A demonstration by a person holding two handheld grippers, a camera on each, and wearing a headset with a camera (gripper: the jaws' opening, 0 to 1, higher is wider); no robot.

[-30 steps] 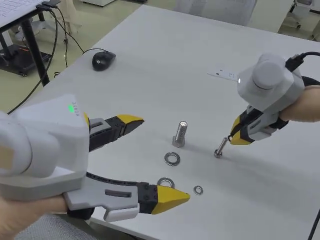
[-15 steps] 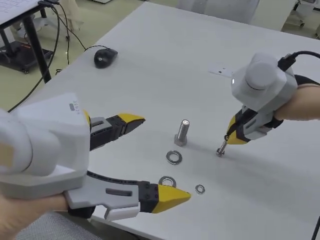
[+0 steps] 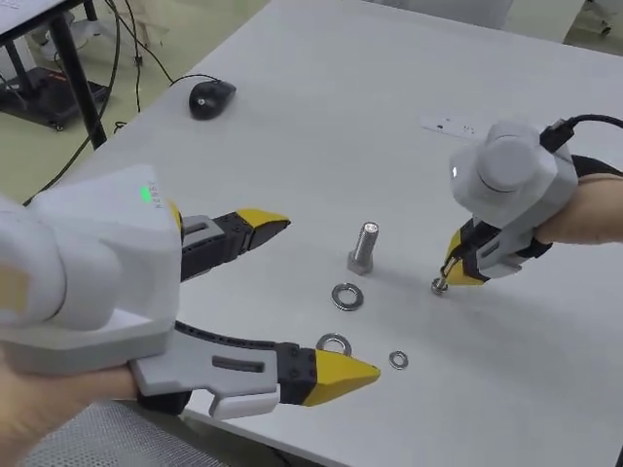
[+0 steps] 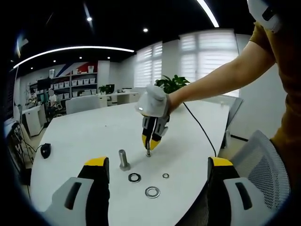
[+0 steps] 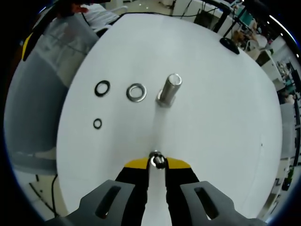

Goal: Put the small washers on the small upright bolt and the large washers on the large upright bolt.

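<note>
Steel small bolt (image 5: 156, 159) clamped by right hand-held gripper (image 3: 454, 271), per right gripper view; left hand-held gripper (image 4: 158, 165) spread.

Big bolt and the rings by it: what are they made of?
Big bolt: looks like metal, probably steel; it is silvery-grey with a bright glint on top. Rings: likely the same metal, shiny grey, though one looks darker in the right gripper view.

We note open white tabletop (image 3: 321, 146) beyond the tall upright steel bolt (image 3: 364, 247). The right gripper (image 3: 448, 278), clamped on a small steel bolt (image 3: 439, 285), blocks its right; three flat steel washers (image 3: 346, 296) scatter the near side.
</note>
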